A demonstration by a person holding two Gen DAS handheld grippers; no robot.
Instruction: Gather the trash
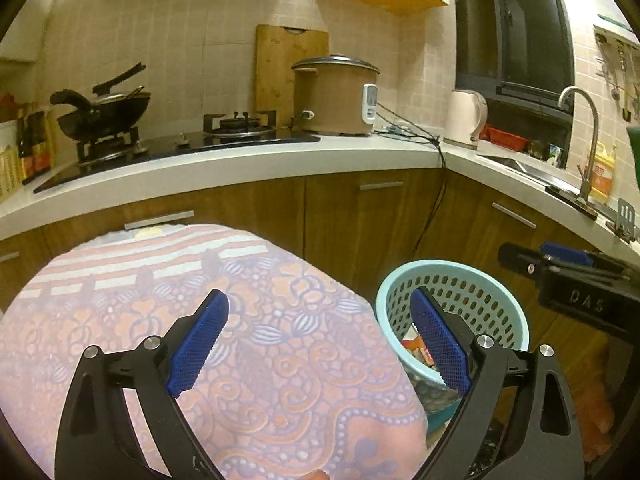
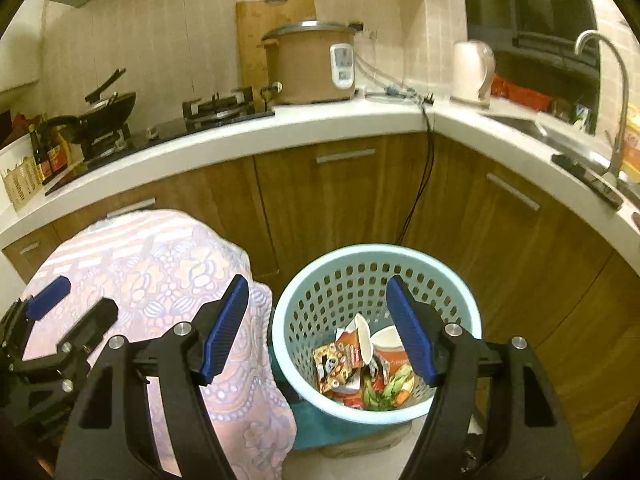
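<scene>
Below and ahead of my right hand-held gripper (image 2: 318,330) sits the pale blue basket (image 2: 452,280), its perforated wall showing between the two blue pads. Inside it I see the trash (image 2: 360,364): crumpled snack wrappers, a white paper cup and some green scraps, all lying on the basket's bottom. The right hand-held gripper's fingers stand spread, with nothing pinched between them.

My left hand-held gripper (image 1: 320,344) is spread wide and holds nothing either. Under it and to its left lies the surface covered by a floral cloth (image 1: 280,360) in pink and lilac; the basket is at its right, just beside the cloth's edge, partly hidden behind the right pad. From the left view, the right hand-held gripper shows at the far right, above the basket.

Beyond both, I see wooden cabinets (image 2: 340,200) under a white counter (image 2: 320,120) bearing a rice cooker (image 2: 312,64) and a kettle (image 2: 472,72).
</scene>
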